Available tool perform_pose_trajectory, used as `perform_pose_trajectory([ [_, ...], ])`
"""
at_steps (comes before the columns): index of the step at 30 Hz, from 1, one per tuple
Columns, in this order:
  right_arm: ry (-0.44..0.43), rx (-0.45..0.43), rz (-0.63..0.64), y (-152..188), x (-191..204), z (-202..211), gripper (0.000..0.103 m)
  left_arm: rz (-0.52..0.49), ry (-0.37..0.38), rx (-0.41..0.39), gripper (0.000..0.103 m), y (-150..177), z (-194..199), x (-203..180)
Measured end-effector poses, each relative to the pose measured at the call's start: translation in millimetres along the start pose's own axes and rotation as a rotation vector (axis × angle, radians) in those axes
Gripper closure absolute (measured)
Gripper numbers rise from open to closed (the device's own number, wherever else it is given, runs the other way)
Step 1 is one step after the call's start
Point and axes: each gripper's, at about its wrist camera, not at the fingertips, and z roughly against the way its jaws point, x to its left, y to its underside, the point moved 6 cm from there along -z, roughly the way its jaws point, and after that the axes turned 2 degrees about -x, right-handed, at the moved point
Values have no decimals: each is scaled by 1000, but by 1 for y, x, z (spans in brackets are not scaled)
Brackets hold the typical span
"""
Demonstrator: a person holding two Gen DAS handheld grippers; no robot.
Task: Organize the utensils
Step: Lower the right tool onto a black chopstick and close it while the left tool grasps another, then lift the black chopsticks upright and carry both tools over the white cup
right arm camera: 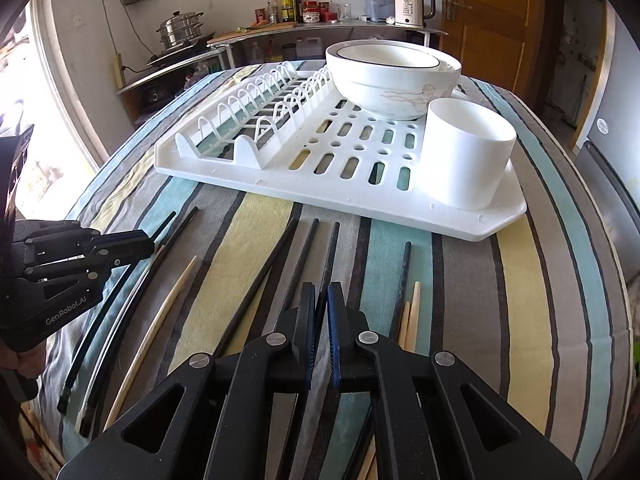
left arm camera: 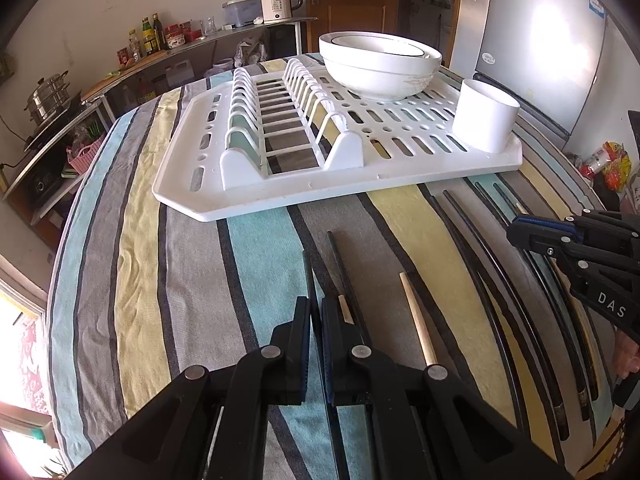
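Note:
Several black and wooden chopsticks lie loose on the striped tablecloth. My left gripper (left arm camera: 316, 312) is shut on a black chopstick (left arm camera: 307, 276) that sticks out ahead of its tips; a wooden chopstick (left arm camera: 418, 320) lies just to its right. My right gripper (right arm camera: 321, 300) is shut on a black chopstick (right arm camera: 331, 252); it also shows at the right of the left wrist view (left arm camera: 516, 232). A white utensil cup (right arm camera: 466, 156) stands on the near right corner of the white drying rack (right arm camera: 352, 196), ahead of both grippers. It looks empty.
Two stacked white bowls (right arm camera: 394, 76) sit on the rack behind the cup. The rack's plate slots (left arm camera: 280, 120) fill its left part. Beyond the table are a counter with a kettle (right arm camera: 410, 6) and a fridge (left arm camera: 540, 52).

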Motion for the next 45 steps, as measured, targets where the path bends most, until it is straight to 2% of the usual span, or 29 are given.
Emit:
perform_pose_trajectory([
  [6,-35,-67,-11,-9,-1,25,97,22,8,-72,98,-11,32,6],
  [17,-72,-241,-19,-26,4,96,98,65,7,-269,99,-27,125,18],
  [25,-86,-327,-7,-28,9,134,98,79,-10,-353,99,-27,170,18],
  [36,-102,-399,-15,-32,7,162,98,87,-14,-407,99,-32,197,15],
  [45,-92,-436,-15,-45,-4,174,98,92,7,-441,99,-60,206,9],
])
